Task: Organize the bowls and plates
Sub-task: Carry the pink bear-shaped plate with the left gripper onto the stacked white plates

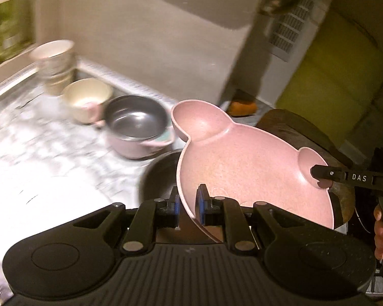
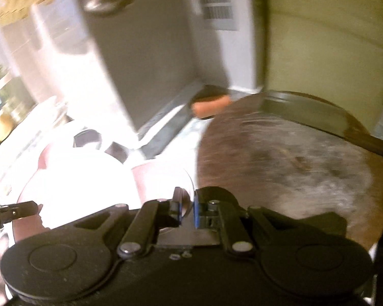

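A: Plate (image 1: 242, 168), pink, with two round ears, tilted and held off the table (image 1: 38, 153). Who has it?

B: Both. The left gripper (image 1: 187, 204) has its fingers (image 1: 201, 205) clenched on the near rim. The right gripper (image 1: 319, 178) comes in from the right edge of the left view and pinches the rim of the far ear.

A: And in the right view?

B: The right gripper (image 2: 187, 210) has its blue pads close together with a thin pale rim between them. The plate (image 2: 89, 178) is washed out by glare there, so I read the grip mainly from the left view. The left gripper (image 2: 25, 207) shows at the left edge, touching the plate's edge.

A: What lies under the plate?

B: A dark pan (image 1: 158, 176) sits just below its left side, and a round wooden board (image 2: 293, 165) is on the right, with a dark lid (image 2: 319, 112) at its far edge.

A: Further back?

B: A pink pot (image 1: 138, 127) with a dark inside, a cream bowl (image 1: 86, 99) just behind it, then a stack of pale cups (image 1: 56, 63). All are blurred. An orange sponge (image 1: 242, 105) lies by the wall.

A: Any hand showing?

B: Fingertips of a hand (image 1: 381, 232) on the right gripper's grip, at the far right of the left view.
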A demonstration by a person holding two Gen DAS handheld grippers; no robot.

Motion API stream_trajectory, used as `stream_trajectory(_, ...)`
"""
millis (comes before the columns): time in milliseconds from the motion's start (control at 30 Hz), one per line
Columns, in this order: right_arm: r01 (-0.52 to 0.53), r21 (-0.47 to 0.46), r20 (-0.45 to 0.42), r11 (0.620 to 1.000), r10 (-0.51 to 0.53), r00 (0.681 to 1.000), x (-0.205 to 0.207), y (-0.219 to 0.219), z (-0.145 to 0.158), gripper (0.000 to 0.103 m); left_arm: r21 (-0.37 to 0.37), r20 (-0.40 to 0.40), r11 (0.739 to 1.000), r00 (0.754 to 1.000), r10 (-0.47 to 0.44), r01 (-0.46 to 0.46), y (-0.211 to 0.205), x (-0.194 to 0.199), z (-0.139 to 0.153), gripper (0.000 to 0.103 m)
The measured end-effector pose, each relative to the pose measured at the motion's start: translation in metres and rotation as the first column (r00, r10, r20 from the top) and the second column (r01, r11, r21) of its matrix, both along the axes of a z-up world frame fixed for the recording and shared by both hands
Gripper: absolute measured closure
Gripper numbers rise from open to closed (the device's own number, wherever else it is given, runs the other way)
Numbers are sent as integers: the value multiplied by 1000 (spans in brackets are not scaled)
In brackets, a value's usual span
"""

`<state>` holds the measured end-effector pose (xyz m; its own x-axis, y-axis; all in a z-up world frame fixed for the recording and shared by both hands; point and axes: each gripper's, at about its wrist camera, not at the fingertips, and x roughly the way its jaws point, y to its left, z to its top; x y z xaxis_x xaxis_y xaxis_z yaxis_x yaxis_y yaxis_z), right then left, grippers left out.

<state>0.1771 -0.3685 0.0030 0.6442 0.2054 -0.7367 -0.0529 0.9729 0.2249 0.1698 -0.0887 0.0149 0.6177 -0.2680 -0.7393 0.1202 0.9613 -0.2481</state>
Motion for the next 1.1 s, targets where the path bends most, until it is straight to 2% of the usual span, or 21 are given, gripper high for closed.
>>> stream_trajectory(267,-159,-14,-11,987,159,987,4,57,-1,94,7,-9,991,991,131,-131,52,-45,-2,91)
stream_trajectory(433,-245,-26,-12,969,245,969,6,99,-2,94,10,-19,975,975,223,-223,83,-66,-6,90)
stream_trajectory(767,-408,-43,-30,912,407,913,26,186,-17,94,4,-30,926,925,379,-379,147,-93,-25,90)
stream_trajectory(1100,-527,-95,-66,844,523,850,54,241,-50,93,-6,-57,891,890,452,-453,177,-97,-64,90)
